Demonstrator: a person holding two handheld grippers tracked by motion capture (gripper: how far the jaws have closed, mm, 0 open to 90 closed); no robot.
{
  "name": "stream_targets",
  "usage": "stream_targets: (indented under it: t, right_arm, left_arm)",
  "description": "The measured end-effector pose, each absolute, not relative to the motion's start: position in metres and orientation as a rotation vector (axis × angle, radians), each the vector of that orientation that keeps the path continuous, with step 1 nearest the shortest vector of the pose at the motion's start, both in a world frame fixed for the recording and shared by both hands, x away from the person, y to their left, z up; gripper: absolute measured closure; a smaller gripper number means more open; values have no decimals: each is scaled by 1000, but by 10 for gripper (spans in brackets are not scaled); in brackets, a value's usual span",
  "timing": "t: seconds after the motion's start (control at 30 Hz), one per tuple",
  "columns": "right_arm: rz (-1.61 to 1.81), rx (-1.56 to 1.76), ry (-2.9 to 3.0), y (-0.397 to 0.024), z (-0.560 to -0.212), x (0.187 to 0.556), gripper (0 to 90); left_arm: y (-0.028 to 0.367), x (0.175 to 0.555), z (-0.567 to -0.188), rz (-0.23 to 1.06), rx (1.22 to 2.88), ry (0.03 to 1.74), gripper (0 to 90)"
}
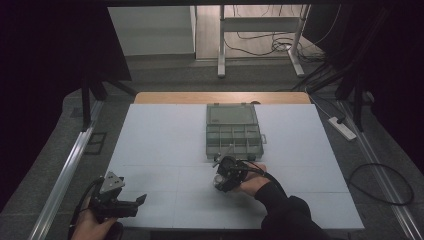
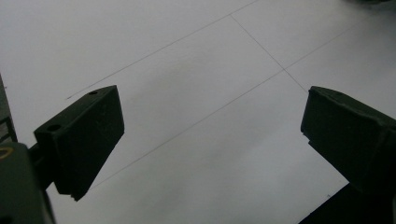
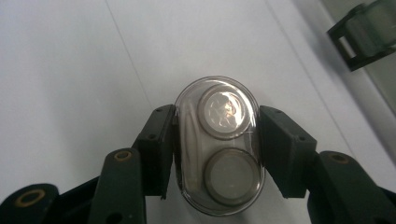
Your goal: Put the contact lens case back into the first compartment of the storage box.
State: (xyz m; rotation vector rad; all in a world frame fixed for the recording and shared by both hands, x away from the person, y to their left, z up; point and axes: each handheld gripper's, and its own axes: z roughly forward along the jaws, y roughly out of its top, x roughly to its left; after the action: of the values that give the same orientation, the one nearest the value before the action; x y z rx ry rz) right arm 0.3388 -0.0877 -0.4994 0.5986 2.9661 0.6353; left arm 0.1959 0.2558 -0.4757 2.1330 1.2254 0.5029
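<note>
- The right gripper is clamped on a clear oval capsule, one pad on each long side; two round coin-like discs sit inside it, so a side grip keeps them in sight.
- In the high view the right gripper holds the capsule just in front of the compartment box, on the person's side of it.
- The box lies with its lid folded back, likely so the compartments can be reached from above.
- The left gripper, jaws wide with nothing between them, waits well left of the box near the white table front edge.
- Bare table surrounds the box on both sides, leaving free room to move.
</note>
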Motion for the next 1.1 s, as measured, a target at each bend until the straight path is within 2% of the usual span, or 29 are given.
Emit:
stream_targets:
  t: [0.5,1.1]
  right_arm:
    - [831,749,2864,-92,-472,346,487]
    - [939,903,2733,-91,-459,371,488]
  left_arm:
    - [255,196,-476,507,2140,1222,61]
    - [255,196,-476,506,2139,1219,60]
